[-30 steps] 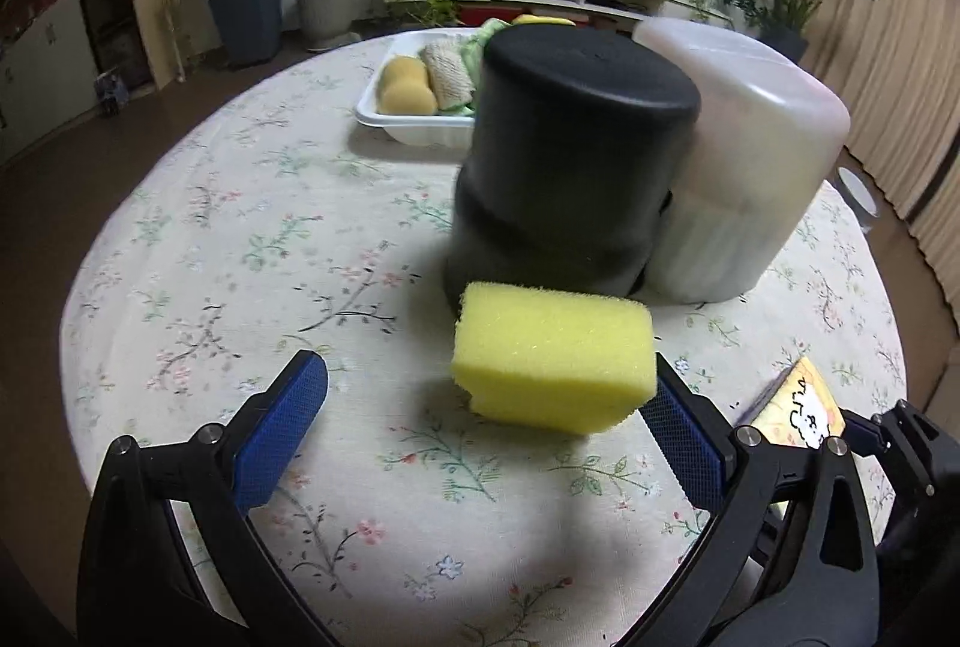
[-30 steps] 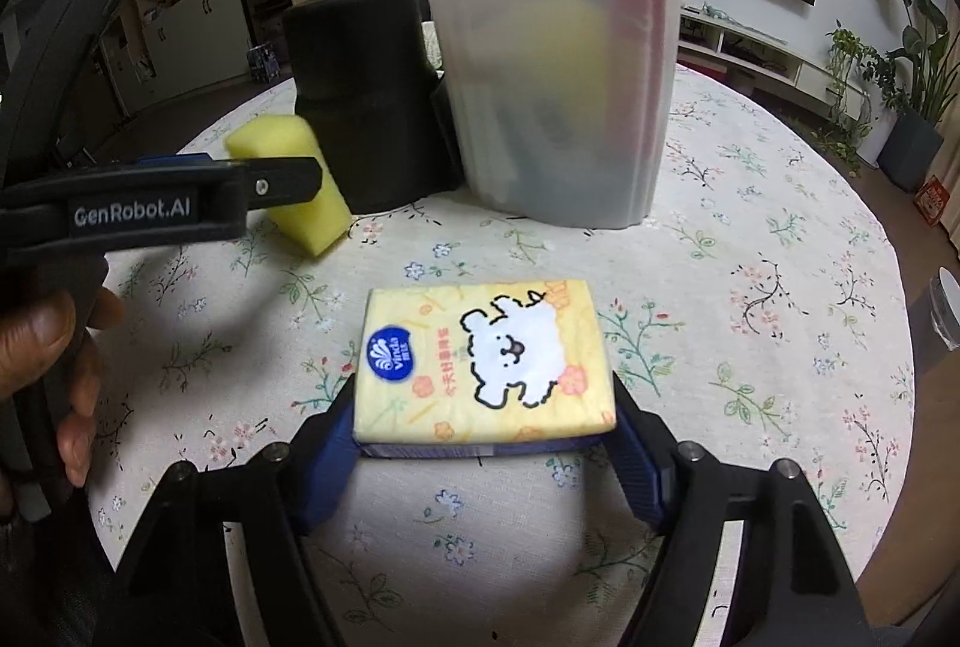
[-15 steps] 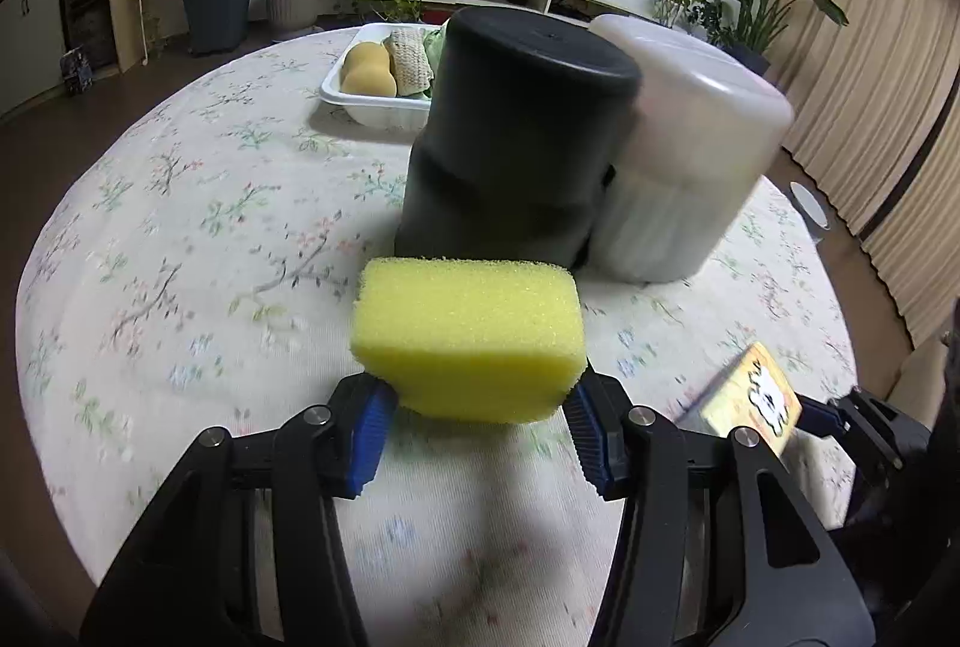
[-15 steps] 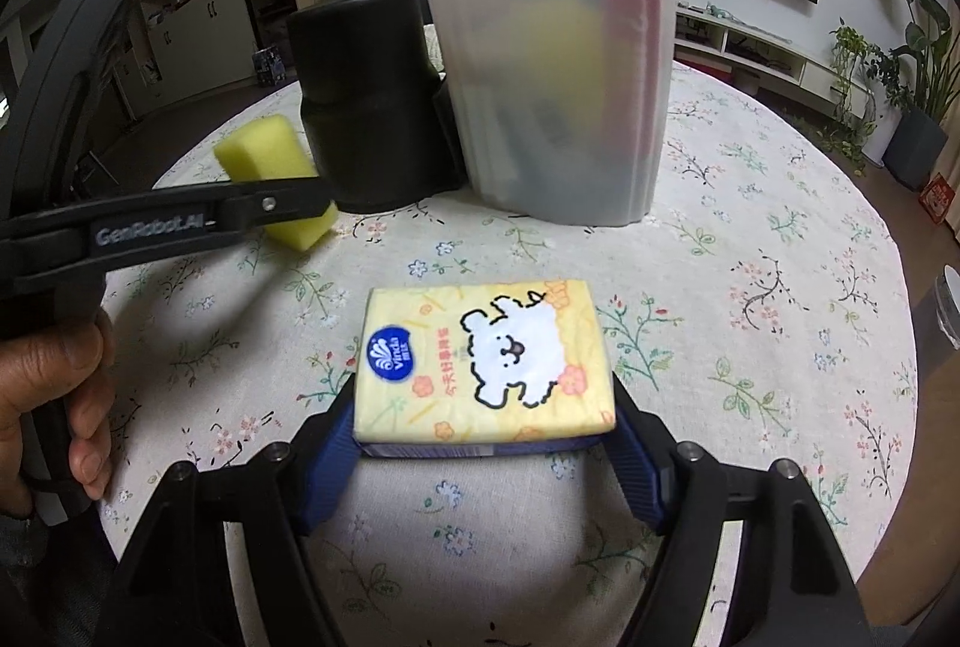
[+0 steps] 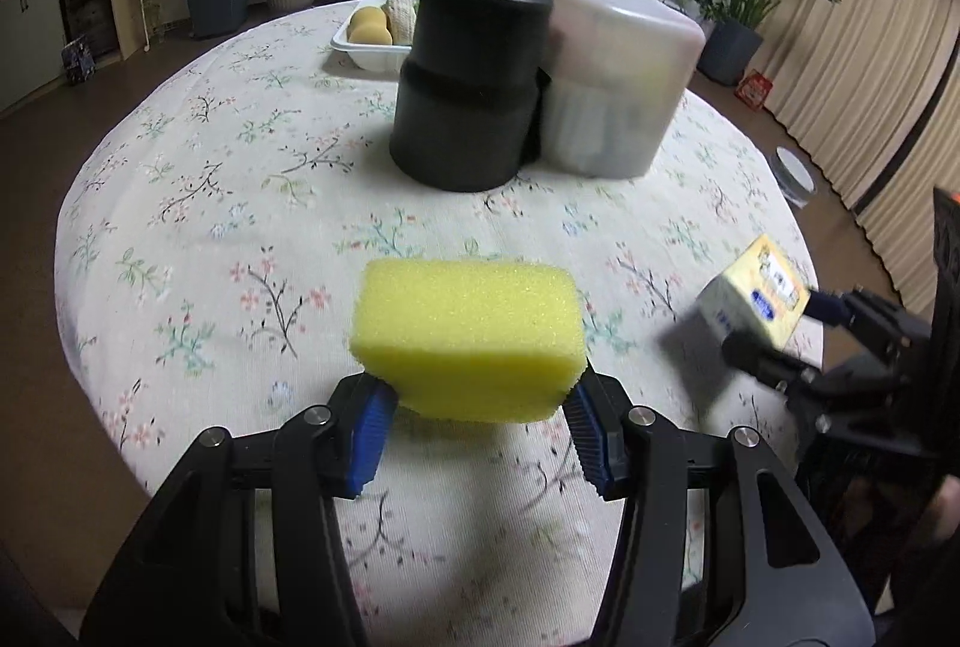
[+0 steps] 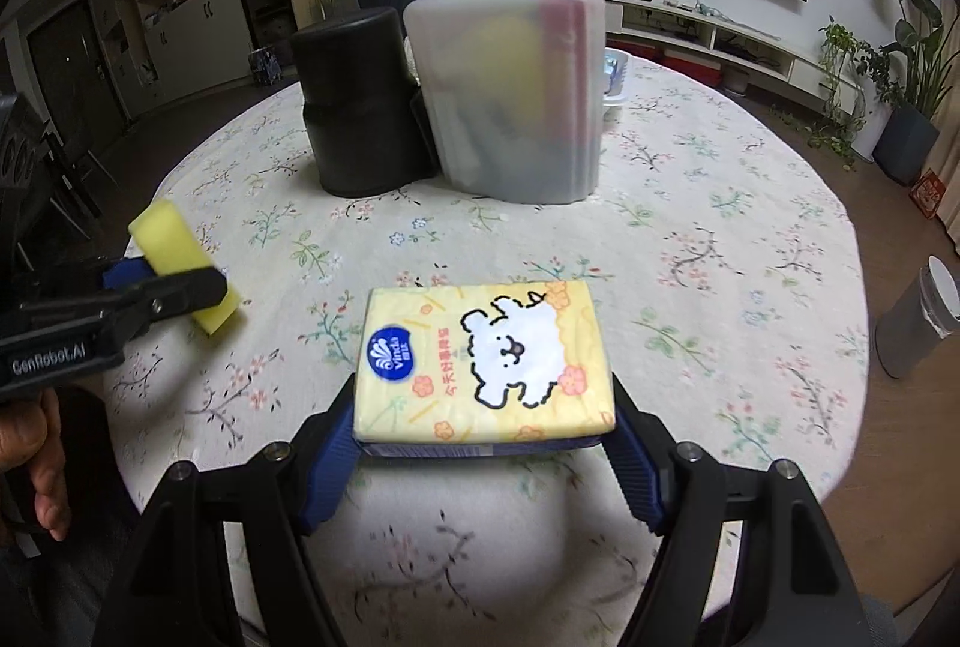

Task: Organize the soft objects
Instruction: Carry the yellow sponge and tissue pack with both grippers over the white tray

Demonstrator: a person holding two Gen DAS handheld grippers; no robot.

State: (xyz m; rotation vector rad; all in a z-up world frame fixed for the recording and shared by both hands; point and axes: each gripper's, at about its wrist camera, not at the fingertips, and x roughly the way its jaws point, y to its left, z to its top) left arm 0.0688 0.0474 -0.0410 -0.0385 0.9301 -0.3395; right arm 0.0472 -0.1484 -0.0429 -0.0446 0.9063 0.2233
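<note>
1. At the lower middle of the right wrist view, the tissue pack reads "Vinda"; the left gripper arm at left reads "GenRobot.AI".
2. The right gripper jaws are clamped on the pack's sides, above the tabletop.
3. The yellow sponge sits squeezed between the left jaws, low in the left view.

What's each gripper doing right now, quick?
Left gripper: closed on the yellow sponge.
Right gripper: closed on the tissue pack.
</note>
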